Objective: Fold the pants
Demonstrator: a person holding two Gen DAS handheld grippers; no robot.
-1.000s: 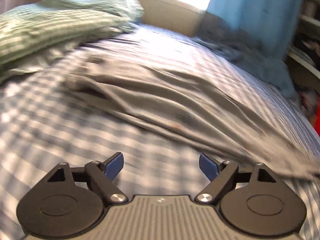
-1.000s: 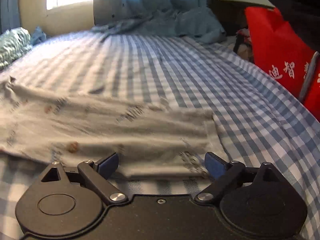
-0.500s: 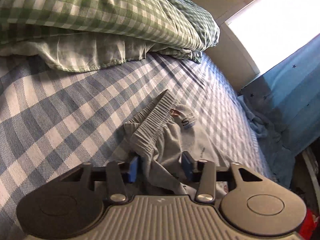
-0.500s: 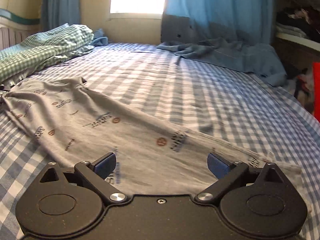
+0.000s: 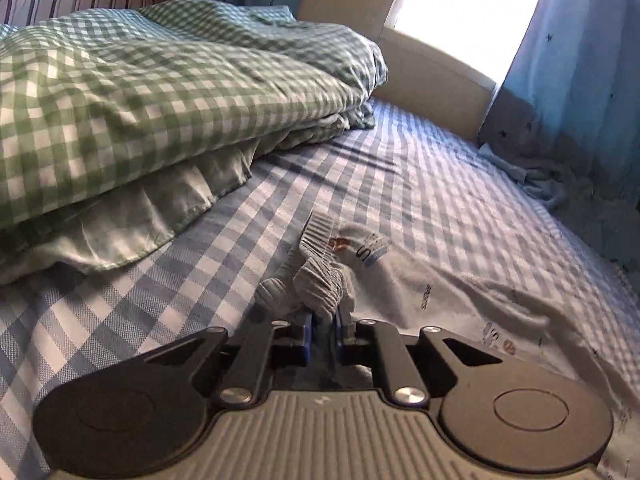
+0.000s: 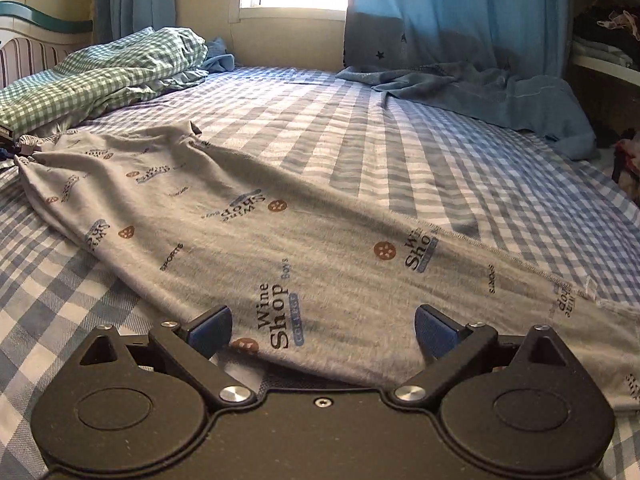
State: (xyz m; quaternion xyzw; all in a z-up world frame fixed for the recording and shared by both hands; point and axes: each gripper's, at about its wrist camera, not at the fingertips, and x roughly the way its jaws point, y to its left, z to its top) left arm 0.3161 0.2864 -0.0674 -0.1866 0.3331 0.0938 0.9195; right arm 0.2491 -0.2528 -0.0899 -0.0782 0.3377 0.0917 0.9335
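Observation:
Grey printed pants (image 6: 280,236) lie stretched across the blue checked bed (image 6: 460,160), waistband at the far left, legs running toward the right. My left gripper (image 5: 322,326) is shut on the ribbed waistband (image 5: 320,280), which bunches up between the blue pads. The pants' body (image 5: 460,300) trails off to the right in the left wrist view. My right gripper (image 6: 322,328) is open, low over the pants' leg, with the cloth lying between its fingers (image 6: 212,326).
A green checked duvet (image 5: 140,100) is heaped at the head of the bed, left of the waistband. A blue blanket (image 6: 500,96) lies at the far right by the curtain (image 6: 440,12). Shelves with clothes (image 6: 604,40) stand at the right.
My left gripper has swung to the waistband and closed on it. My right gripper has come up along the leg, still open, and now sits low over the cloth.

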